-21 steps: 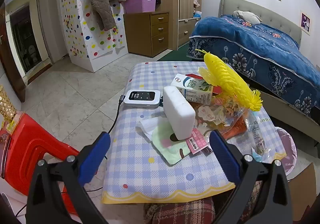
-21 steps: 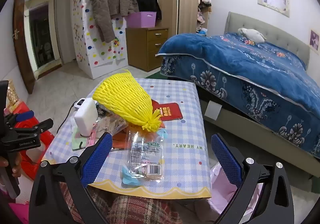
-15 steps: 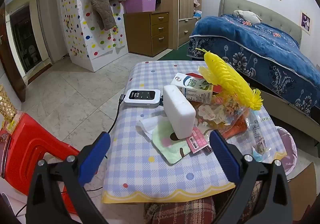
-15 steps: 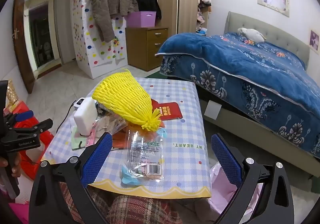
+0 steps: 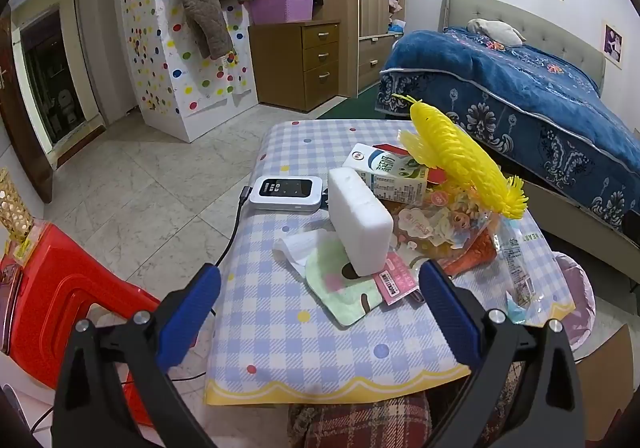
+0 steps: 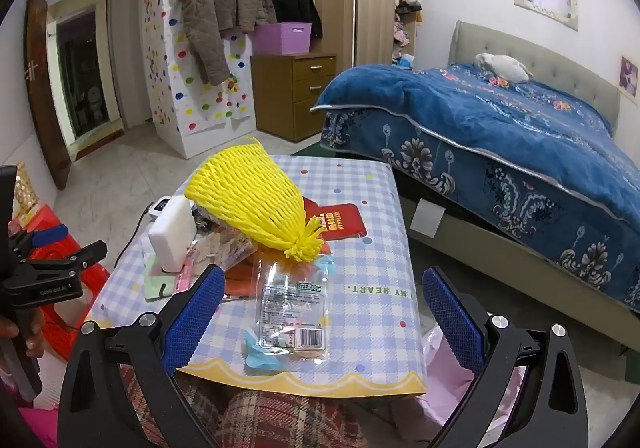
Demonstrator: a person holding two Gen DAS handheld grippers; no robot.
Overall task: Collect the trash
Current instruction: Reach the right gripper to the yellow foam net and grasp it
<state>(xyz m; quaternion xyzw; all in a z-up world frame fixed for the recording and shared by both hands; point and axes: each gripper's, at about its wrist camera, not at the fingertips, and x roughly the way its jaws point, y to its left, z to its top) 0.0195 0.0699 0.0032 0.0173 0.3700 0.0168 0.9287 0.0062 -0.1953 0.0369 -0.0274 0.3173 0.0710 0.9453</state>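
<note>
A small table with a blue checked cloth (image 5: 288, 332) (image 6: 372, 300) carries a heap of litter. On it lie a yellow foam fruit net (image 5: 460, 156) (image 6: 256, 200), a white foam block (image 5: 360, 220) (image 6: 172, 232), a milk carton (image 5: 388, 172), a green napkin (image 5: 340, 284), coloured snack wrappers (image 5: 444, 224) and a clear plastic wrapper (image 6: 294, 308). My left gripper (image 5: 320, 296) hangs open over the table's near edge, holding nothing. My right gripper (image 6: 324, 300) is open too, above the clear wrapper and apart from it.
A pink bag-lined bin (image 6: 448, 380) (image 5: 576, 288) stands by the table's right side. A white device with a cable (image 5: 286, 192) and a red booklet (image 6: 340, 224) also lie on the cloth. A red stool (image 5: 60, 288) is at left, a blue bed (image 6: 500, 128) at right.
</note>
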